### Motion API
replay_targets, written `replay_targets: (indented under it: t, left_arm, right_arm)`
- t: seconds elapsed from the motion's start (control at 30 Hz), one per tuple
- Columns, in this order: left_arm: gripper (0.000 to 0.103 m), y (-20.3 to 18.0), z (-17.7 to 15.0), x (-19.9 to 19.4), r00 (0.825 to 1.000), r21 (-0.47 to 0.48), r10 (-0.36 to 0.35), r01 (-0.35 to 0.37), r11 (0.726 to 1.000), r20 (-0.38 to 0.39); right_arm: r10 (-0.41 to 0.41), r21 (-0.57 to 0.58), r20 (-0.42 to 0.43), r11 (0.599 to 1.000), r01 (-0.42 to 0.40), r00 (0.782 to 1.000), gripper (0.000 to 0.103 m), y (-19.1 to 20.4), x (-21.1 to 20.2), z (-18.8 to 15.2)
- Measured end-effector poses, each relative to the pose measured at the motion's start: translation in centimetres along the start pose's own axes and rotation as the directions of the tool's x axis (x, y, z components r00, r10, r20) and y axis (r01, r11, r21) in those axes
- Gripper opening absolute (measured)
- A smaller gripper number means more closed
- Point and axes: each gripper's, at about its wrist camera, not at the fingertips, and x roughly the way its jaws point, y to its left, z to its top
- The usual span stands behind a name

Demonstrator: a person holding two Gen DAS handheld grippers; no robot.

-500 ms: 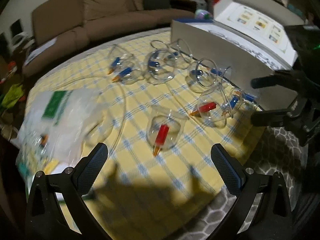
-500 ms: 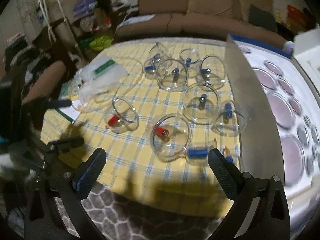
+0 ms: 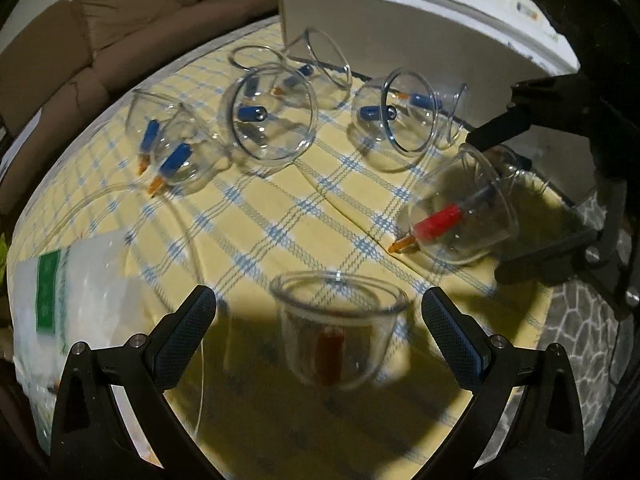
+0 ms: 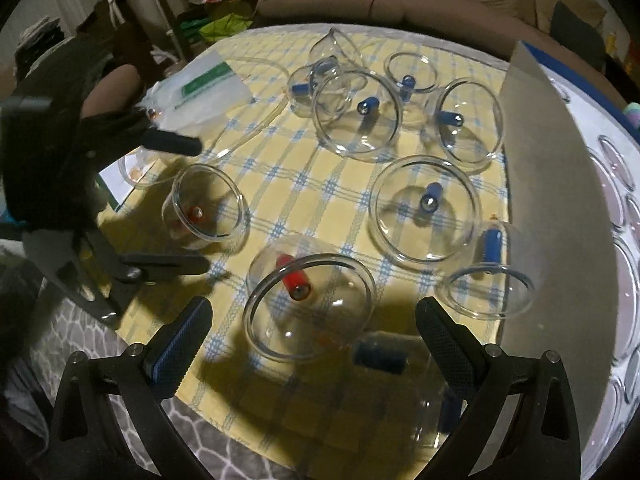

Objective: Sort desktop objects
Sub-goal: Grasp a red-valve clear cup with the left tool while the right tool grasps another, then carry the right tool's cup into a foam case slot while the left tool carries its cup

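Note:
Several clear cupping cups with red or blue valves lie on a yellow checked cloth [image 3: 304,216]. My left gripper [image 3: 318,312] is open, its fingers either side of a small red-valve cup [image 3: 340,320], which also shows in the right wrist view [image 4: 208,208]. My right gripper [image 4: 312,320] is open around a larger red-valve cup [image 4: 310,304], which also shows in the left wrist view [image 3: 464,208]. Blue-valve cups [image 4: 428,208] lie further back. The right gripper appears in the left wrist view [image 3: 532,184], and the left gripper in the right wrist view [image 4: 176,204].
An open case with a grey wall [image 4: 552,200] and round moulded slots [image 4: 616,160] stands on the right. A clear plastic bag with a green label [image 3: 68,292] and a clear tube [image 4: 256,68] lie at the left. A brown sofa [image 3: 120,20] is behind.
Both grippers have moved forward and down. Each now has a red-valve cup between its open fingers.

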Motion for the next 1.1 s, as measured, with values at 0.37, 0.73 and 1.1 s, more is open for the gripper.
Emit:
replay_targets:
  t: [0.37, 0.73, 1.1]
  left_arm:
    - [0.050, 0.1, 0.6, 0.4, 0.998, -0.012, -0.061, 0.061, 0.998, -0.012]
    - [0.050, 0.9, -0.5, -4.8, 0.990, -0.160, -0.082, 0.100, 0.982, 0.117]
    - [0.050, 0.4, 1.5, -11.1, 0.966, -0.231, -0.109, 0.164, 0.959, 0.234]
  right_arm:
    - [0.047, 0.020, 0.013, 0.999, -0.047, 0.999, 0.069, 0.0, -0.4, -0.2]
    - [0.002, 0.030, 0.081, 1.000, -0.004, 0.997, 0.063, 1.3, -4.9, 0.0]
    - [0.006, 0.102, 0.209, 0.994, -0.028, 0.978, 0.063, 1.0, -9.9, -1.2]
